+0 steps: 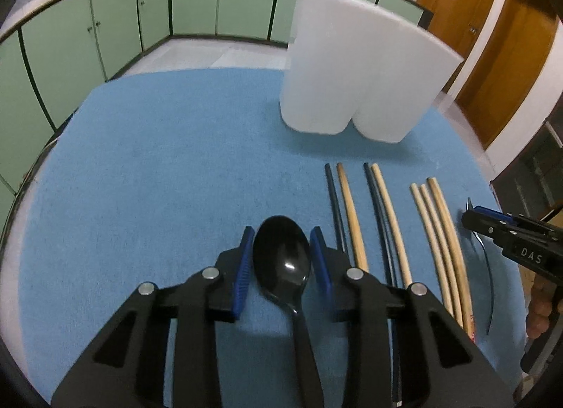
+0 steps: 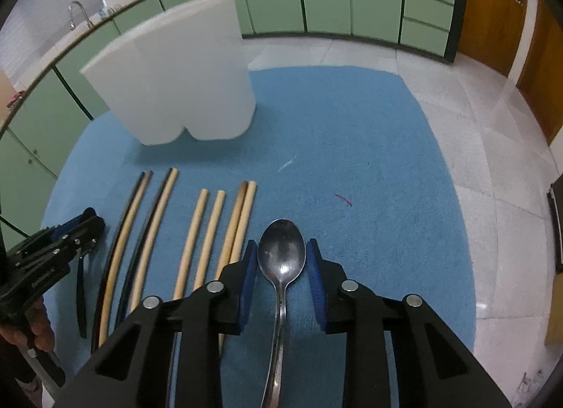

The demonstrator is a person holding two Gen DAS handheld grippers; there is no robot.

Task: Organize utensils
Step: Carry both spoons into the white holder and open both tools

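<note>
Left hand-held gripper (image 1: pixel 281 256) is straddling the black spoon (image 1: pixel 281 260), right hand-held gripper (image 2: pixel 281 263) the metal spoon (image 2: pixel 281 256), pads not visibly touching; white holder (image 1: pixel 352 84) standing at one o'clock; squeezing squarely before lifting seems wise.

The left gripper (image 1: pixel 282 260) pointed down at the blue mat (image 1: pixel 158 179), its blue pads (image 1: pixel 242 267) on each side of the black spoon (image 1: pixel 281 260); a real squeeze could not be told. The right gripper (image 2: pixel 281 262) pointed down at the mat too, its pads just beside the metal spoon (image 2: pixel 281 256). A hand (image 2: pixel 31 323) held the left gripper's handle.
</note>
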